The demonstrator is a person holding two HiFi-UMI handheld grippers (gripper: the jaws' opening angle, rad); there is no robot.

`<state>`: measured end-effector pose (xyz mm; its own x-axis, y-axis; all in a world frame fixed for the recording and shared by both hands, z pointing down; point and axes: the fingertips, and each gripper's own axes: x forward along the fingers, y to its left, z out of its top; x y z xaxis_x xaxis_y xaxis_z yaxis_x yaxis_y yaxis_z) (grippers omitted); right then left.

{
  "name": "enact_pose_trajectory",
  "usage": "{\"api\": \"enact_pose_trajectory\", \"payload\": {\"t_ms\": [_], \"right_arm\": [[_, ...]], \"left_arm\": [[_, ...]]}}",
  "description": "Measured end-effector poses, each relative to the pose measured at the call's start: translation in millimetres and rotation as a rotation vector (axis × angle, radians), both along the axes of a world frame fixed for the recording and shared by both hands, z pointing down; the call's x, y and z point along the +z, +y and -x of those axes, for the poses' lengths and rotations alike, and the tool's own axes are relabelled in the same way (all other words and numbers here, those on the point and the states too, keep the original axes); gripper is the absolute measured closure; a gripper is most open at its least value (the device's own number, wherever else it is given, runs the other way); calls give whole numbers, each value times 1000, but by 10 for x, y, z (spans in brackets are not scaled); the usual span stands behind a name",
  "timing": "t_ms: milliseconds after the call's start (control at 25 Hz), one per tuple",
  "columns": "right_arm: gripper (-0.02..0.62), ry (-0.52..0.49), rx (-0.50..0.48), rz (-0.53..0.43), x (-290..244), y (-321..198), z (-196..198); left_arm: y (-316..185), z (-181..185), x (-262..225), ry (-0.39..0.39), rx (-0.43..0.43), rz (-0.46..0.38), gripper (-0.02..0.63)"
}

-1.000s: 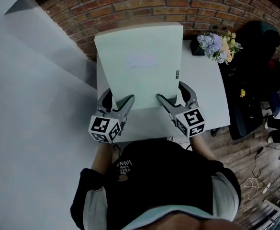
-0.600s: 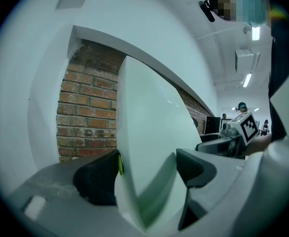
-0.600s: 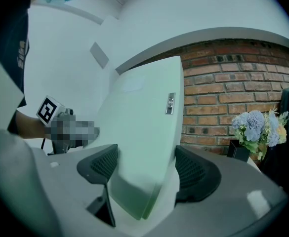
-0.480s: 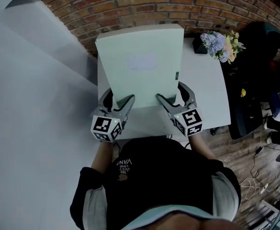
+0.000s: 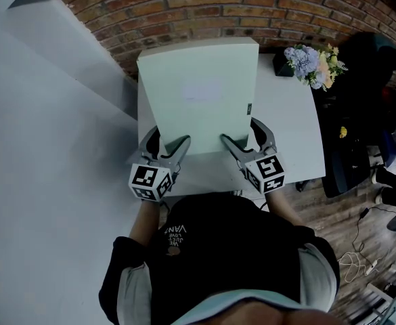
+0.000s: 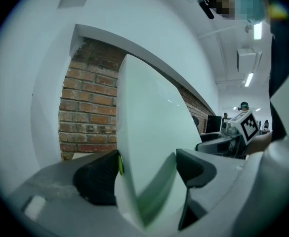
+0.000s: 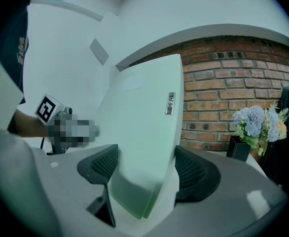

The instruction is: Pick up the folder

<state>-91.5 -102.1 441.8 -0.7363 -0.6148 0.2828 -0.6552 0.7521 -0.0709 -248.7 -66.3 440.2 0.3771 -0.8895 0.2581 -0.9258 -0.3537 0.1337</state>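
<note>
Head view: a person stands at a white worktop set against a brick wall. A pale green folder is held by its near edge, one gripper at each near corner. The left gripper takes the left corner and the right gripper the right one. The folder's far edge reaches out past the worktop's back edge, so it looks raised and tipped up rather than lying flat. Flowers stand at the worktop's far right corner, well apart from the folder.

Left gripper view: the folder rises upright between the two dark fingers, filling the gap. The left pad presses against its face and the right pad sits at its other side, so this gripper is pinching the folder.

Right gripper view: the thick edge of the folder stands between the ribbed fingers. They are set wide apart yet close against both its sides, pinching it. The flowers show beyond, to the right.

Judged from this, the grasp is made and the folder seems off the worktop. The pick-up looks all but done, and only holding it clear is left.
</note>
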Motion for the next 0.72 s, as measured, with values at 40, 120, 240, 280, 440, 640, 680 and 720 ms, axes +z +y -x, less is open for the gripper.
{"api": "enact_pose_trajectory", "payload": {"t_ms": [40, 120, 240, 280, 440, 640, 680, 720], "right_arm": [[239, -2, -1, -2, -8, -2, 6], [241, -2, -2, -1, -9, 0, 14], [241, -1, -2, 3, 2, 1, 23], [241, 0, -1, 4, 5, -1, 28], [241, 5, 0, 3, 6, -11, 35], [241, 9, 3, 16, 36, -16, 30], [241, 11, 3, 20, 46, -14, 28], [241, 12, 4, 23, 54, -13, 26]], "left_arm": [[2, 2, 4, 3, -1, 2, 232], [5, 8, 8, 6, -3, 4, 232], [5, 19, 19, 8, -5, 7, 232], [3, 24, 22, 8, -5, 8, 232], [-4, 31, 30, 12, -6, 11, 232], [-22, 35, 40, 14, -5, 12, 232], [-24, 34, 43, 14, -4, 13, 232], [-26, 34, 47, 15, -4, 13, 232]]}}
